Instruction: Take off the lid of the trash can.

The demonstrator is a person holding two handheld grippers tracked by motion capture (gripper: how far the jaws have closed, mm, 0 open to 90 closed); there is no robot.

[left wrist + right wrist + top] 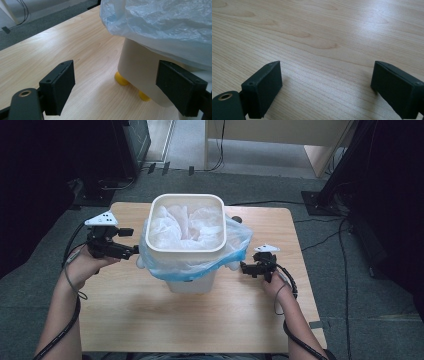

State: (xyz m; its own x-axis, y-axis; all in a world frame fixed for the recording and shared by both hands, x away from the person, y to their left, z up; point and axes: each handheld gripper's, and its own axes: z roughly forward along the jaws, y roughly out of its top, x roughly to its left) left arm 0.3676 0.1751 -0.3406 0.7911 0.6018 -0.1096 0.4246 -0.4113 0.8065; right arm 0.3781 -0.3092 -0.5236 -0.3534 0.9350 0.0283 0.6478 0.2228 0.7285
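So from up top I've got a cream-white square plastic bin (187, 245) sitting around the middle of the light wooden table (200, 320), toward the far half. It's lined with a thin translucent plastic bag (185, 227) with a bluish edge, and the bag's rim is folded over the outside and hangs down in a loose skirt around the upper part of the bin.

My left gripper (131, 251) is just beside the bin's left side, right up near the hanging bag edge, though I can't tell if it's actually touching. Jaws are spread wide with nothing between them. In the left gripper view, the bin wall sits close ahead, and there are two little yellow round things (121, 78) peeking out at its base.

My right gripper (245, 268) is just beside the bin's right side, low near the table. Jaws wide apart there too, holding nothing, with bare wood grain between them.
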